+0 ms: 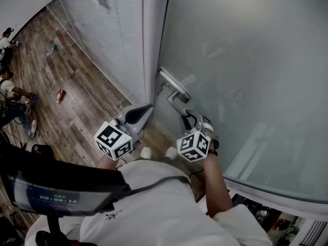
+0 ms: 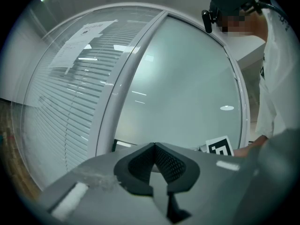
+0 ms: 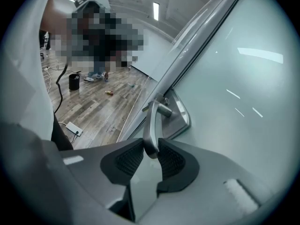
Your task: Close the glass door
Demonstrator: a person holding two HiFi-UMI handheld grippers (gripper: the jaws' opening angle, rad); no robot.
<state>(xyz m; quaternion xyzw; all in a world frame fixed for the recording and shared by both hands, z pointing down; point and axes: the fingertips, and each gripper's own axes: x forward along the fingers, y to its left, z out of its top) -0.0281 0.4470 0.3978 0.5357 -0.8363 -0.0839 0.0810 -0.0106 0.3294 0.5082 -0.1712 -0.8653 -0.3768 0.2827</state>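
Observation:
The frosted glass door [image 1: 246,60] fills the right side of the head view, its edge next to a white frame post [image 1: 154,40]. A metal lever handle [image 1: 177,94] sticks out from a plate near that edge. My right gripper [image 1: 187,113] is shut on the end of the lever handle [image 3: 151,125], which stands between both pads [image 3: 173,161] in the right gripper view. My left gripper [image 1: 146,109] hangs left of the handle, near the frame post, shut and holding nothing. In the left gripper view its tips [image 2: 153,146] meet in front of the door [image 2: 187,88].
A glass partition with white blinds [image 1: 113,14] runs left of the post. Wood floor [image 1: 77,96] spreads to the left, with a small can [image 1: 60,95] and people at the far left edge. A black bin [image 3: 73,81] and a power strip [image 3: 75,129] lie on the floor.

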